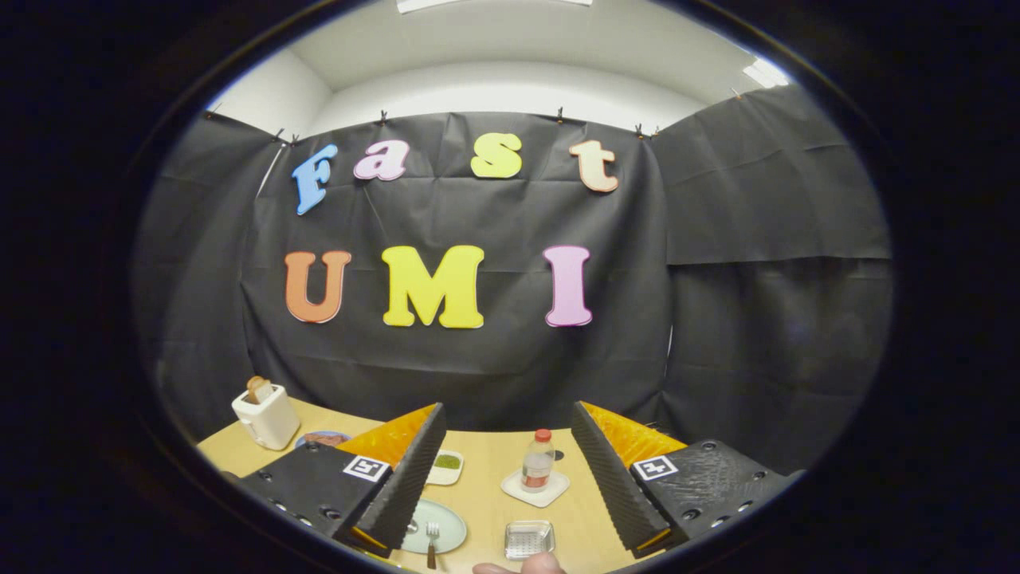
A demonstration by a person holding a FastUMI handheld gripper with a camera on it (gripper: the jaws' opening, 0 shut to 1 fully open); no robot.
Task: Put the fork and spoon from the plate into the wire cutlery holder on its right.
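Held high above the tabletop (486,490), the hand-held gripper (506,478) has its fingers wide apart, gripping nothing. Between them, far below, a fork (432,540) lies on the plate (446,522); the wire cutlery holder (529,540) sits just right of it. Beyond stand a bottle (538,461) and a toaster (266,414).

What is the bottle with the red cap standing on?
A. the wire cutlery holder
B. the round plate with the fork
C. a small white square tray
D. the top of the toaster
C: the bottle stands upright on a small white square tray, beyond the open fingers of the gripper, apart from the plate and the wire cutlery holder.
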